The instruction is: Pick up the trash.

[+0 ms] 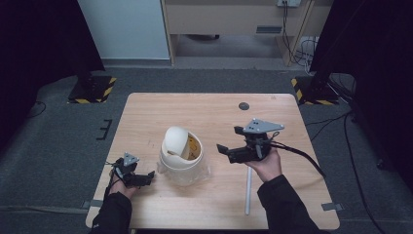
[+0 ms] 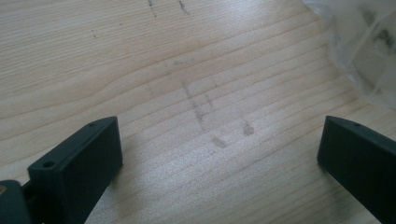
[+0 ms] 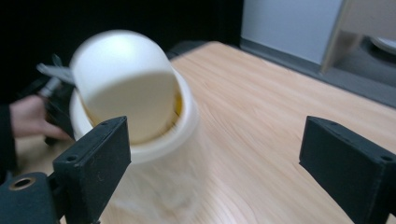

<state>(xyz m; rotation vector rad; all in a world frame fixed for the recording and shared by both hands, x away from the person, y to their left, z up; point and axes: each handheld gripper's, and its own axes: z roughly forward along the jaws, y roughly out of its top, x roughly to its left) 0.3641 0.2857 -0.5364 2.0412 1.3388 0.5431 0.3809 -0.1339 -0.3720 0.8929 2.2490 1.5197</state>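
Cream-white bin (image 1: 181, 158) is standing upright mid-table, long axis vertical, its domed swing lid (image 1: 174, 140) tilting open toward the far side. Left gripper (image 1: 146, 176) and right gripper (image 1: 225, 150) are flanking it, jaws wide apart, holding nothing.

White bin (image 3: 133, 98) blurred; plastic bag (image 2: 366, 44) cut off.

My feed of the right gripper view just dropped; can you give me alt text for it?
A white round bin with a tilted domed swing lid stands on the wooden table, seen slightly blurred between the right gripper's two open black fingers. Behind the bin, at the left edge, a hand holds the left gripper.
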